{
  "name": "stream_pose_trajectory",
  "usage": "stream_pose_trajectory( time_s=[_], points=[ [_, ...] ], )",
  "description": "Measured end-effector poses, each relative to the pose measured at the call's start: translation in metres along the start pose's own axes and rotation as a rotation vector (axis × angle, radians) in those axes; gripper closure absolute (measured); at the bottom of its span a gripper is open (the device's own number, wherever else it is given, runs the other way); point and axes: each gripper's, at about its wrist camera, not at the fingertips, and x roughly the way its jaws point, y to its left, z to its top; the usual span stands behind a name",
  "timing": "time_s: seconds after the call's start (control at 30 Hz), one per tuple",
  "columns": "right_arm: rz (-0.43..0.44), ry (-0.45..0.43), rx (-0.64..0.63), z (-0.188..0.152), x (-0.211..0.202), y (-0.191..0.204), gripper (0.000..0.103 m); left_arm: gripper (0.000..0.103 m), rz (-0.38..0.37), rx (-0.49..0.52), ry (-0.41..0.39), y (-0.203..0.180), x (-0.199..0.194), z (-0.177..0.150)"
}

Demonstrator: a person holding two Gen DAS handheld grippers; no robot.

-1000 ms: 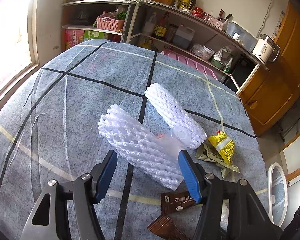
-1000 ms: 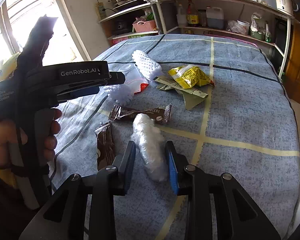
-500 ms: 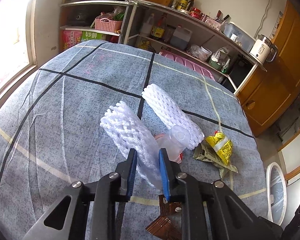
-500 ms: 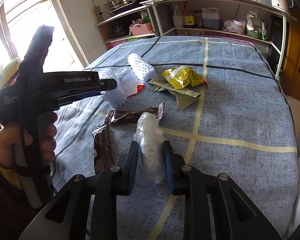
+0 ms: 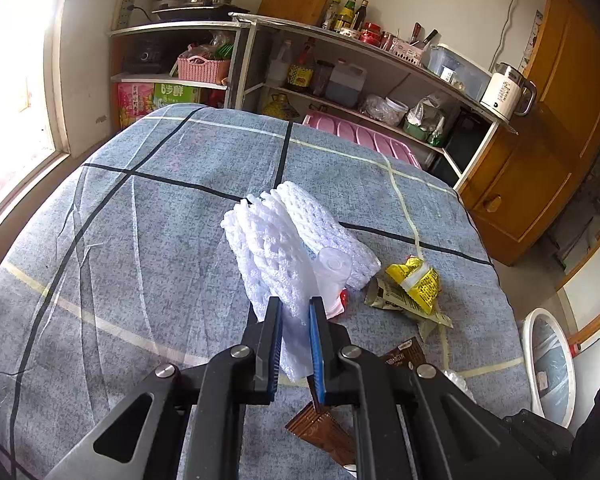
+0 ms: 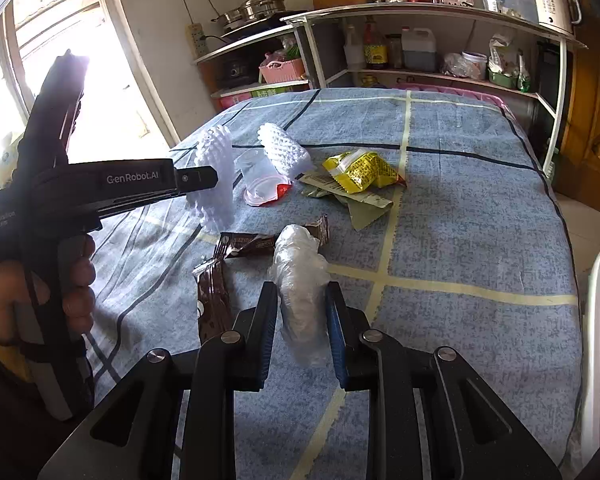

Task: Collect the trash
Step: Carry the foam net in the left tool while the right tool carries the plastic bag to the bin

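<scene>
Left gripper (image 5: 294, 320): jaws have just been closing, now clamped on the near end of a white foam net sleeve (image 5: 272, 256), which hangs lifted off the blue bedcover (image 5: 120, 240). Right gripper (image 6: 302, 312) pinches a crumpled clear plastic bag (image 6: 300, 272). Advice: keep both grips firm; lift the sleeve clear of the plastic cup (image 5: 332, 276) beside it, without snagging.

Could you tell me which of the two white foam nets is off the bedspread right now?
The foam net pinched in the left gripper hangs lifted and upright; the other foam net lies flat beside the clear plastic cup.
</scene>
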Motion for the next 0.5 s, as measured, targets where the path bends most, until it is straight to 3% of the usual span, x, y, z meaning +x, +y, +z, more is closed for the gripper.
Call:
stream_pose_trajectory(
  time_s=[0.5],
  points=[
    [-0.021, -0.089, 0.06, 0.001, -0.042, -0.019, 0.078, 0.09, -0.057, 0.112, -0.046, -0.041, -0.052, -0.023]
  ],
)
